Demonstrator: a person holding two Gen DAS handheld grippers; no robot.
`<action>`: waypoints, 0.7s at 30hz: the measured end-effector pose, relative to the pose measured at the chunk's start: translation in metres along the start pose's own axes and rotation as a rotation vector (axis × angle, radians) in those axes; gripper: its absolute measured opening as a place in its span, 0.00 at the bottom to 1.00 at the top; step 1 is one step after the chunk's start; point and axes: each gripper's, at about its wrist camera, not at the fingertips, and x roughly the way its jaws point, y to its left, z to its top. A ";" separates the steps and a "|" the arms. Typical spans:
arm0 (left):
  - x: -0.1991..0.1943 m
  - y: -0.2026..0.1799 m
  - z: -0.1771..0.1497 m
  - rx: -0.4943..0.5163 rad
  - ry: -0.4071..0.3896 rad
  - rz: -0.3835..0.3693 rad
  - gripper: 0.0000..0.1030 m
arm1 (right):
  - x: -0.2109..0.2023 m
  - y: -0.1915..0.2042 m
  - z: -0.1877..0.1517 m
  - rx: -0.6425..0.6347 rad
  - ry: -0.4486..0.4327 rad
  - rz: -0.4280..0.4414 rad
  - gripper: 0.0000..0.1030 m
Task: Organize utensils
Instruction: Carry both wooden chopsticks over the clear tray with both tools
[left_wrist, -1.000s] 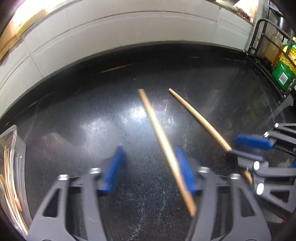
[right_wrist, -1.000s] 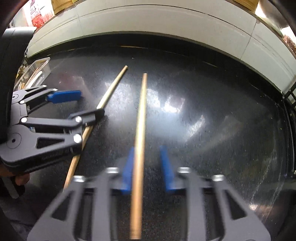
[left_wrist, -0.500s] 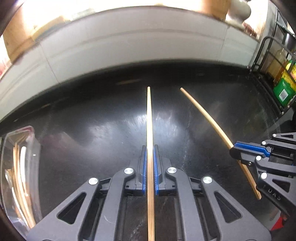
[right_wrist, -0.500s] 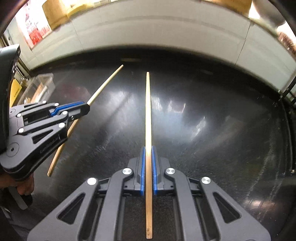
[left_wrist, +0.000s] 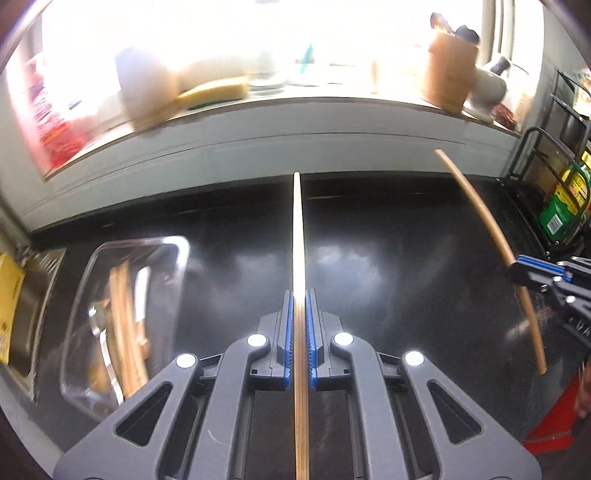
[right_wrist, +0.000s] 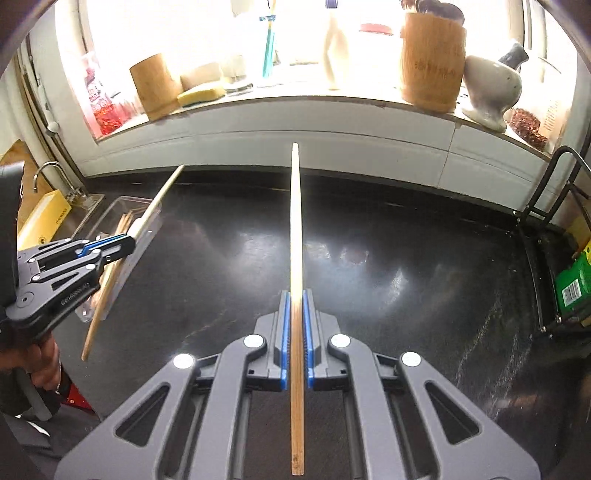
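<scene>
I had the left gripper (left_wrist: 299, 325) clenched on one chopstick (left_wrist: 298, 240), and the right gripper (right_wrist: 294, 325) clamped on the other chopstick (right_wrist: 295, 221), each stick pointing forward above the black counter (right_wrist: 388, 258). Off to the left sat the clear tray (left_wrist: 173, 258), with more utensils lying inside it.

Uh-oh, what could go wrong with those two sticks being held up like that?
1. Each chopstick is pinched at only one spot: the left gripper holds its chopstick, the right gripper holds the other. Either might swivel or slip.
2. The clear tray already holds utensils, so a long stick could hit its rim or land half out.
3. The two sticks are near each other and might knock together.
</scene>
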 end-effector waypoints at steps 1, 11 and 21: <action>-0.005 0.007 -0.004 -0.012 0.002 0.013 0.06 | -0.003 0.002 -0.001 -0.004 0.001 0.003 0.07; -0.039 0.070 -0.036 -0.106 0.012 0.106 0.06 | -0.004 0.048 0.001 -0.057 0.008 0.072 0.07; -0.047 0.137 -0.047 -0.208 0.018 0.178 0.06 | 0.021 0.138 0.034 -0.156 0.021 0.193 0.07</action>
